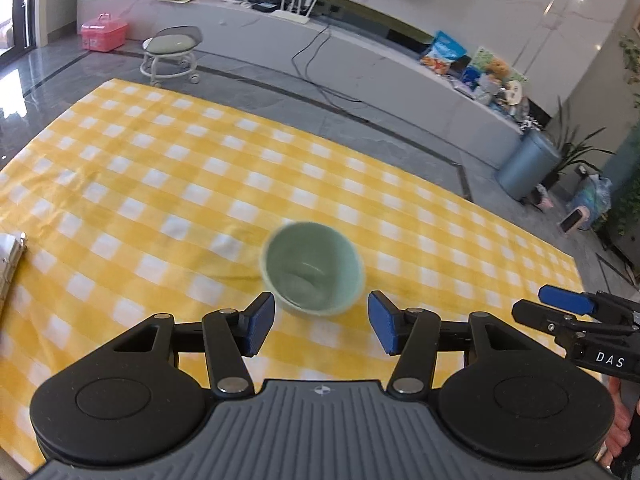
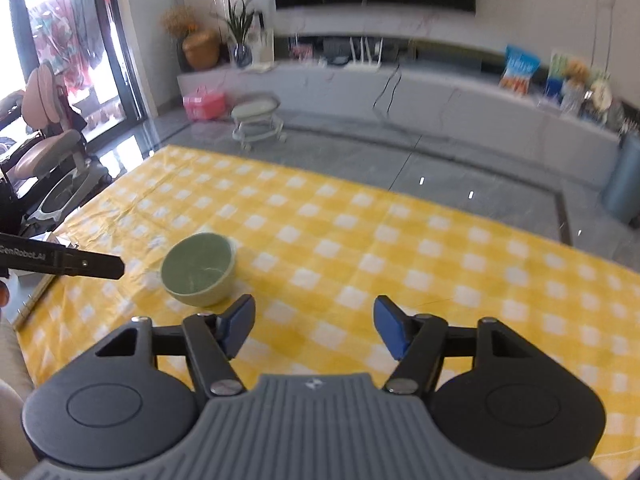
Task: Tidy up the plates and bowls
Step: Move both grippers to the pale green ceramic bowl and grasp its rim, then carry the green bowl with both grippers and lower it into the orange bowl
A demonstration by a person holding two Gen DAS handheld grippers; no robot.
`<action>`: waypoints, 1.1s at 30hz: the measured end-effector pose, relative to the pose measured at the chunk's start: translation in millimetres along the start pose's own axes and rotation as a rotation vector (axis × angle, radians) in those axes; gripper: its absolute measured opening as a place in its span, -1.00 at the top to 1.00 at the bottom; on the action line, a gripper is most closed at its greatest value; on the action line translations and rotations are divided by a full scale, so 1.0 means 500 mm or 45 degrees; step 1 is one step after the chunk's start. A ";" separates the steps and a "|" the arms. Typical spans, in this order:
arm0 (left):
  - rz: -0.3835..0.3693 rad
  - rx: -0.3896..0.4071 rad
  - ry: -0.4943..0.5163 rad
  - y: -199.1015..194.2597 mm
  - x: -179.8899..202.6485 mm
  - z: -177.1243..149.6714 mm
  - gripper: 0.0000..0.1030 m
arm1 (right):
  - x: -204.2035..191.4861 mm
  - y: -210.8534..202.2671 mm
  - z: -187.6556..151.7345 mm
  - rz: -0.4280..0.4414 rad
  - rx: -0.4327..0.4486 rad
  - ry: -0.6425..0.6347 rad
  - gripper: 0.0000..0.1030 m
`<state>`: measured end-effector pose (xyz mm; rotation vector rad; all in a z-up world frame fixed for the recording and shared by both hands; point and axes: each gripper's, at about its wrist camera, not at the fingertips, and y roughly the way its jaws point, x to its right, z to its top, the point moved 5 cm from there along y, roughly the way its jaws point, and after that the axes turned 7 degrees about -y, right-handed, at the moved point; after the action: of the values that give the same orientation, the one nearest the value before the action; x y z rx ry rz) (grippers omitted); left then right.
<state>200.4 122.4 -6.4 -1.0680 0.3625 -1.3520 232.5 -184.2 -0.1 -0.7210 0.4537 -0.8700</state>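
A pale green bowl (image 1: pixel 313 268) stands upright on the yellow checked tablecloth (image 1: pixel 160 168). In the left wrist view it sits just beyond my left gripper (image 1: pixel 321 326), whose blue pads stand apart with nothing between them. The right gripper reaches in from the right edge of that view, one blue pad (image 1: pixel 564 299) showing. In the right wrist view the same bowl (image 2: pixel 199 269) lies ahead and to the left of my right gripper (image 2: pixel 315 328), which is open over bare cloth. The left gripper's black finger (image 2: pixel 100 266) pokes in from the left, beside the bowl.
A metal rack's edge (image 1: pixel 12 264) shows at the table's left side. Beyond the table's far edge are grey floor, a small wheeled stool (image 1: pixel 172 54), a pink box (image 1: pixel 104 32) and a long white TV bench (image 1: pixel 360 52). A chair (image 2: pixel 48 148) stands left.
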 end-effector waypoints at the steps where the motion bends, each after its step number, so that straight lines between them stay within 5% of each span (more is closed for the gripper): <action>1: 0.004 -0.009 -0.005 0.011 -0.010 0.008 -0.22 | -0.008 0.016 0.008 0.009 -0.021 0.012 -0.20; 12: 0.037 -0.110 0.022 0.135 -0.061 0.053 -0.06 | -0.082 0.209 0.056 0.067 -0.255 0.189 0.19; 19: 0.044 -0.176 0.008 0.191 -0.082 0.050 0.32 | -0.104 0.296 0.062 0.094 -0.359 0.275 0.51; 27: 0.040 -0.211 0.009 0.218 -0.084 0.048 0.75 | -0.103 0.335 0.058 0.089 -0.399 0.357 0.72; 33: 0.079 -0.198 0.047 0.220 -0.072 0.044 0.82 | -0.107 0.333 0.049 0.038 -0.349 0.423 0.88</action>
<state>274.8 148.4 -94.1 -1.1513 0.5313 -1.3059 304.6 -58.8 -101.0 -0.8198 0.8909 -0.9125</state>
